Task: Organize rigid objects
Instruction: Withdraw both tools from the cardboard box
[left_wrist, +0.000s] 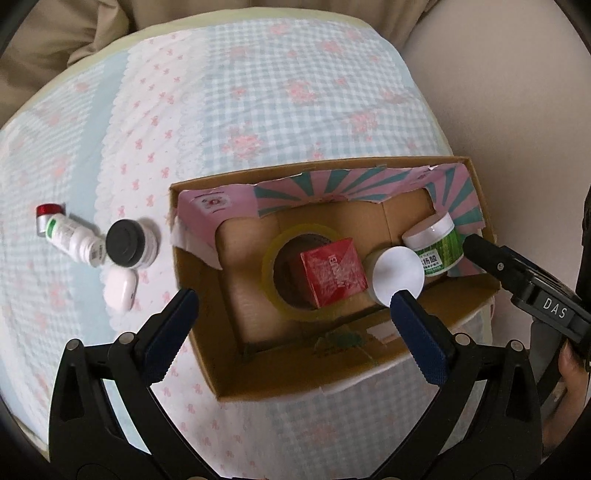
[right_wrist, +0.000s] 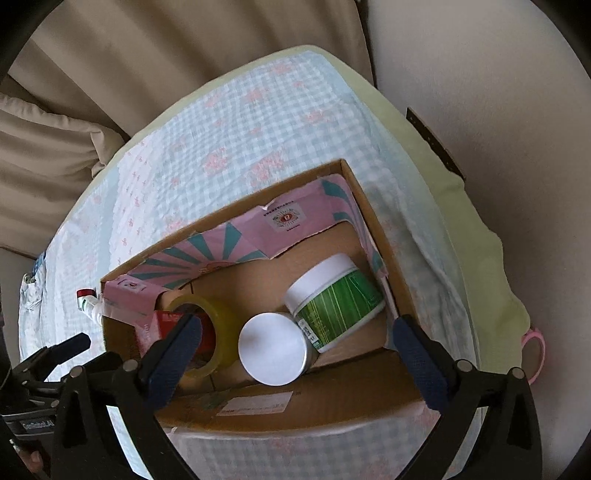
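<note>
— Are the tools gripping anything?
— No. The left gripper (left_wrist: 293, 299) and right gripper (right_wrist: 297, 328) both hang released, jaws spread wide, above the brown cardboard box (left_wrist: 369, 373) on the checked blue tablecloth (left_wrist: 295, 92).
— What's inside?
— A yellow tape roll (left_wrist: 273, 254), a red carton (left_wrist: 334, 271), a white-lidded tin (right_wrist: 273, 349) and a green-labelled white jar (right_wrist: 336, 297).
— And outside?
— Left of the box lie a white pill bottle (left_wrist: 70, 236), a black-lidded jar (left_wrist: 131, 243) and a white earbud case (left_wrist: 120, 290).

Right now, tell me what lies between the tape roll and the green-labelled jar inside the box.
The round white-lidded tin lies between the tape roll and the green-labelled jar, up against the jar. The right wrist view shows it best.
</note>
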